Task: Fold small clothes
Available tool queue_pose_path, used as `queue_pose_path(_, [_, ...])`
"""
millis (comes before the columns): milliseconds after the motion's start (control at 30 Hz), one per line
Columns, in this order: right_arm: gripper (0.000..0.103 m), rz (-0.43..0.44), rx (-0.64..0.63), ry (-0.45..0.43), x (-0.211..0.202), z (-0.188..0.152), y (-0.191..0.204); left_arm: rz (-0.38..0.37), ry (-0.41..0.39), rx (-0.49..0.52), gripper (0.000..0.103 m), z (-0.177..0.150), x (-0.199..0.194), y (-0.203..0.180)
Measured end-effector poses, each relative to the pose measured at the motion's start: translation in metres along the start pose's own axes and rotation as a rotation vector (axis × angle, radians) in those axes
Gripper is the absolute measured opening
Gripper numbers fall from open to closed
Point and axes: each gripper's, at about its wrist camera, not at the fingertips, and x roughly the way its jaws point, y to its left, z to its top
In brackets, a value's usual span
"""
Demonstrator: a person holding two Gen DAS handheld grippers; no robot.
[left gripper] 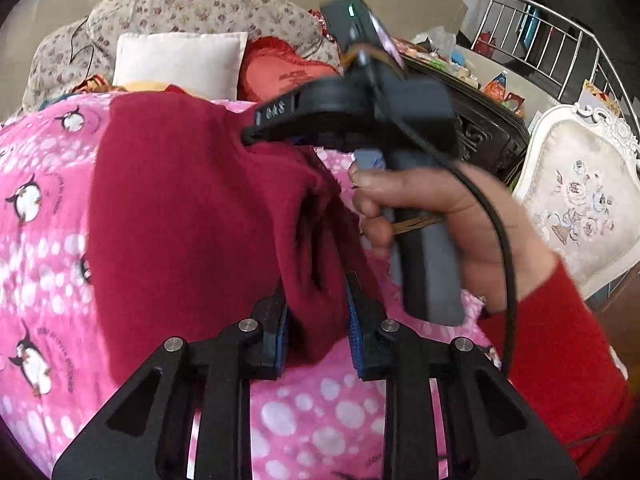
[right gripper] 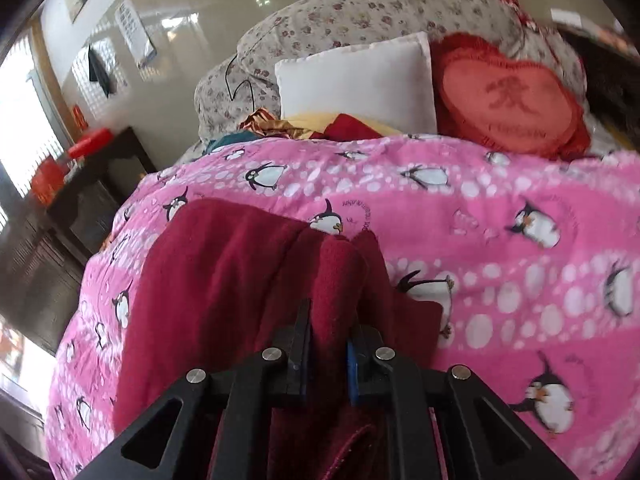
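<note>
A dark red knitted garment [left gripper: 192, 208] hangs lifted over the pink penguin-print bedspread [left gripper: 44, 240]. My left gripper [left gripper: 316, 316] is shut on a bunched edge of it. My right gripper [left gripper: 252, 136] shows in the left wrist view, held by a hand [left gripper: 432, 208], pinching the garment's upper edge. In the right wrist view the right gripper [right gripper: 328, 340] is shut on a fold of the red garment [right gripper: 224, 280], which drapes to the left over the bedspread [right gripper: 500, 240].
A white pillow [right gripper: 360, 80], a red heart cushion [right gripper: 512, 100] and a floral pillow [right gripper: 360, 12] lie at the bed's head. A dark wooden cabinet [right gripper: 92, 200] stands left. A white upholstered chair [left gripper: 580, 196] and a cluttered dark table [left gripper: 488, 120] stand right.
</note>
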Motion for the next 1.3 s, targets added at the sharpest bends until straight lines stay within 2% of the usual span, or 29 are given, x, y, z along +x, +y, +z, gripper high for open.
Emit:
queue_pose_path(33, [0.015,0.013,0.025,-0.015,-0.005,0.001,-0.005,0.007,-0.001,0.006,0.023,0.001,-0.008,0.003])
queue_pose_path(67, [0.024,0.018,0.039,-0.021,-0.010,0.001,-0.007,0.025,-0.005,0.015,0.025,0.000,-0.018,0.004])
queue_pose_path(167, [0.033,0.034,0.066,-0.081,-0.051,0.001,-0.009,0.094,-0.018,0.092,0.042,-0.009,-0.050,0.002])
queue_pose_path(233, [0.043,0.089,0.044,-0.090,-0.079,-0.009,-0.002,0.160,-0.053,0.152,0.046,-0.021,-0.067,0.002])
queue_pose_path(267, [0.052,0.116,0.034,-0.082,-0.087,-0.014,0.005,0.177,-0.059,0.178,0.047,-0.024,-0.072,0.002])
queue_pose_path(367, [0.053,0.192,0.006,-0.020,-0.101,-0.042,0.025,0.223,-0.064,0.208,0.047,-0.032,-0.076,0.012])
queue_pose_path(467, [0.054,0.169,-0.017,0.029,-0.103,-0.071,0.036,0.240,-0.048,0.158,0.047,-0.039,-0.075,0.028])
queue_pose_path(533, [0.058,0.203,-0.004,0.041,-0.102,-0.085,0.040,0.227,-0.037,0.104,0.047,-0.043,-0.073,0.038])
queue_pose_path(567, [0.062,0.224,0.000,0.053,-0.098,-0.089,0.040,0.222,-0.034,0.082,0.047,-0.045,-0.072,0.041])
queue_pose_path(667, [0.063,0.240,0.067,0.083,-0.076,-0.092,0.038,0.204,-0.027,0.028,0.047,-0.047,-0.073,0.047])
queue_pose_path(733, [0.065,0.268,0.117,0.049,-0.070,-0.089,0.032,0.205,-0.030,0.024,0.047,-0.048,-0.076,0.044])
queue_pose_path(767, [0.065,0.267,0.133,0.038,-0.067,-0.086,0.030,0.204,-0.037,0.029,0.047,-0.047,-0.077,0.042])
queue_pose_path(833, [0.053,0.249,0.130,0.022,-0.058,-0.082,0.027,0.207,-0.047,0.030,0.047,-0.044,-0.077,0.039])
queue_pose_path(867, [0.038,0.239,0.119,0.022,-0.054,-0.081,0.027,0.204,-0.050,0.024,0.047,-0.040,-0.076,0.038])
queue_pose_path(900, [0.030,0.228,0.107,0.026,-0.051,-0.080,0.027,0.194,-0.054,0.015,0.047,-0.036,-0.075,0.038])
queue_pose_path(967, [0.026,0.194,0.045,-0.002,-0.063,-0.078,0.032,0.190,-0.060,0.006,0.047,-0.030,-0.075,0.036])
queue_pose_path(1033, [0.026,0.124,-0.062,-0.082,-0.095,-0.077,0.041,0.186,-0.073,-0.003,0.047,-0.023,-0.075,0.034])
queue_pose_path(1100, [0.026,0.059,-0.089,-0.120,-0.110,-0.073,0.037,0.178,-0.088,-0.036,0.047,-0.014,-0.072,0.036])
queue_pose_path(1200, [0.028,0.023,-0.093,-0.057,-0.090,-0.073,0.027,0.171,-0.064,-0.065,0.054,-0.007,-0.048,0.040])
queue_pose_path(1233, [0.028,0.040,-0.072,-0.021,-0.076,-0.077,0.023,0.187,-0.042,-0.065,0.054,-0.007,-0.038,0.040])
queue_pose_path(1300, [0.032,0.081,-0.028,-0.021,-0.066,-0.081,0.013,0.223,0.005,-0.062,0.054,-0.011,-0.020,0.041])
